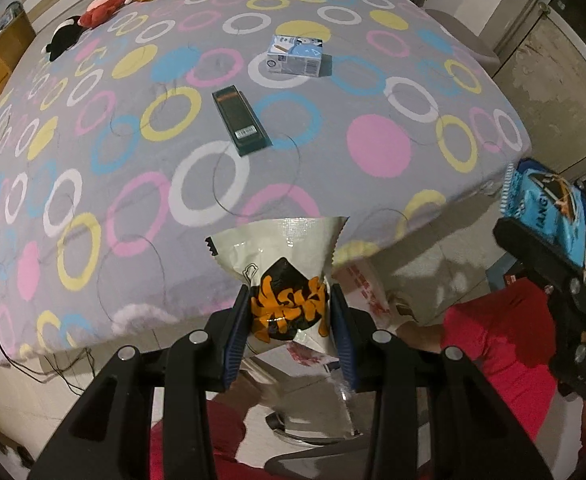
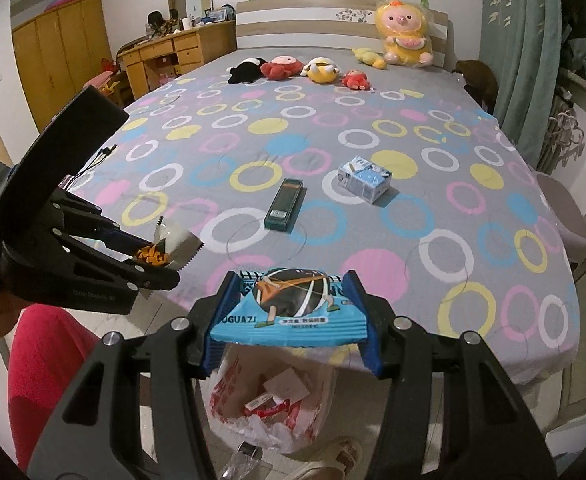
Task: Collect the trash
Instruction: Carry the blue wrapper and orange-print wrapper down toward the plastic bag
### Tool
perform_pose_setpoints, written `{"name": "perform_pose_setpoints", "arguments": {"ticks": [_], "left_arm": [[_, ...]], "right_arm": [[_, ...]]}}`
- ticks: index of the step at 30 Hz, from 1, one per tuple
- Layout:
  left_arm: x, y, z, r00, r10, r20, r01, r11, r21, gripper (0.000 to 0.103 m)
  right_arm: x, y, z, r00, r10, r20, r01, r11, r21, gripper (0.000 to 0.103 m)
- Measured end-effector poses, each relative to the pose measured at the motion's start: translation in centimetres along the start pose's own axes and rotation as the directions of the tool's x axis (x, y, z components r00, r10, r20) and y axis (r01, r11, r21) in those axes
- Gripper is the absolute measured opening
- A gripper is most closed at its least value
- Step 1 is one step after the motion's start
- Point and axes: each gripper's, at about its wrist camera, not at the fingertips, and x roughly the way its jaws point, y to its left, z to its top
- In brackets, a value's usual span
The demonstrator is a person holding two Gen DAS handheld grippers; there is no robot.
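My left gripper (image 1: pixel 289 316) is shut on a silver snack wrapper (image 1: pixel 281 256) with black and orange print, held at the bed's near edge; it also shows in the right wrist view (image 2: pixel 165 258). My right gripper (image 2: pixel 289 316) is shut on a blue snack packet (image 2: pixel 289 312), held above a white and red plastic trash bag (image 2: pixel 269 404) on the floor. The packet also shows in the left wrist view (image 1: pixel 545 208). A dark green flat box (image 1: pixel 241 122) (image 2: pixel 284 203) and a small blue and white carton (image 1: pixel 295 56) (image 2: pixel 365 178) lie on the bed.
The bed (image 2: pixel 373 240) has a grey cover with coloured rings. Several plush toys (image 2: pixel 293 66) line its far end by the headboard. A wooden desk and wardrobe (image 2: pixel 73 52) stand at the left. A curtain (image 2: pixel 525 60) hangs at the right. A slippered foot (image 2: pixel 333 460) is by the bag.
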Motion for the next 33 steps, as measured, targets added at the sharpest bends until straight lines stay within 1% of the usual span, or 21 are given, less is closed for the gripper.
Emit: {"name": "perform_pose_setpoints", "arguments": {"ticks": [3,8,18,24,33], "left_arm": [[-0.1,-0.6,-1.1,1.0,0.013,0.008,-0.013,1.0,-0.008,0.038],[0.2,-1.6,-2.8,1.0,0.015,0.007,-0.014,0.999,-0.038,0.038],[1.7,-4.2,-5.2,1.0,-0.009,0.007,0.009,0.998,-0.054,0.038],[3.7,-4.9,-6.1,0.999,-0.036,-0.016,0.035,0.995,-0.09,0.038],[6.8,-5.6,-6.8,0.997,-0.052,-0.049,0.046,0.993,-0.105,0.038]], "right_arm": [[-0.8,0.7,-0.9,1.0,-0.007,-0.002,0.007,1.0,-0.016,0.053],[-2.2,1.4,-2.1,1.0,-0.01,-0.003,0.01,0.999,-0.037,0.053],[-3.7,2.4,-5.2,1.0,-0.004,-0.027,0.003,0.999,-0.038,0.053],[-3.1,2.5,-7.2,0.998,-0.002,-0.057,0.001,1.0,-0.027,0.053],[-0.6,2.1,-9.6,0.993,-0.001,-0.121,0.0,1.0,-0.006,0.053]]}}
